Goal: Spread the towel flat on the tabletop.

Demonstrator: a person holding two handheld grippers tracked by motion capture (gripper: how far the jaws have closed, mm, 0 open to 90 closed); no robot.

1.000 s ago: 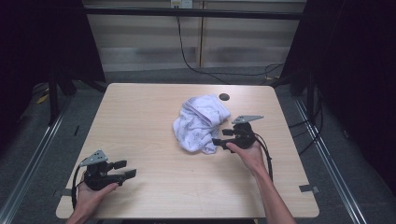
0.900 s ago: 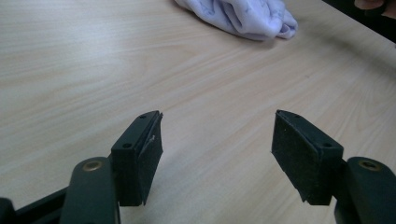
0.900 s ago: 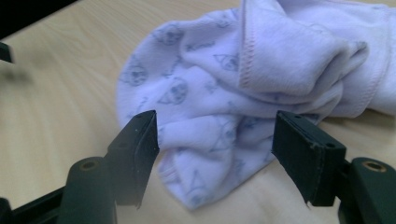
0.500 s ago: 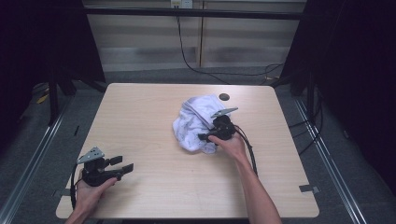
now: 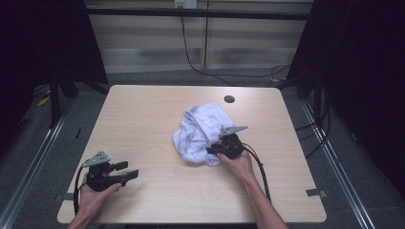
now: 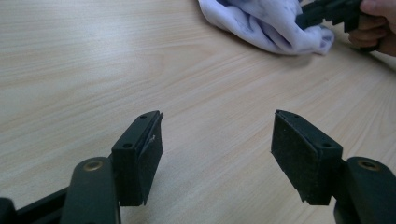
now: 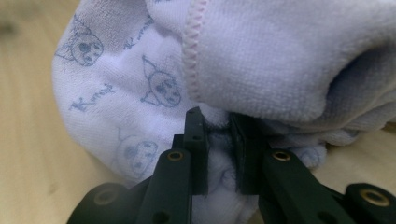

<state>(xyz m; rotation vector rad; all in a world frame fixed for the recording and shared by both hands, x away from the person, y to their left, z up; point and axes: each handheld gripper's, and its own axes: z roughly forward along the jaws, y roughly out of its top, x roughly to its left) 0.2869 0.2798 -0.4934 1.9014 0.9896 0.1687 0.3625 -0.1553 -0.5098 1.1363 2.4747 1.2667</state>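
Crumpled white terry towel with grey cat print [image 5: 200, 133] sits mid-counter, right of centre. Your right gripper [image 5: 217, 149] at its near-right edge, jaws just closing, pinching fold. Left gripper [image 5: 126, 170] well apart near-left, jaws wide open, empty. Towel lies far-right of it.

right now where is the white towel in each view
High view: the white towel lies crumpled right of the table's middle, with the right hand-held gripper at its near edge.
Left gripper view: top right, resting on the wood.
Right gripper view: it spans most of the picture, a fold pinched between the jaws.
Shared landmark: the right hand-held gripper touching the towel.
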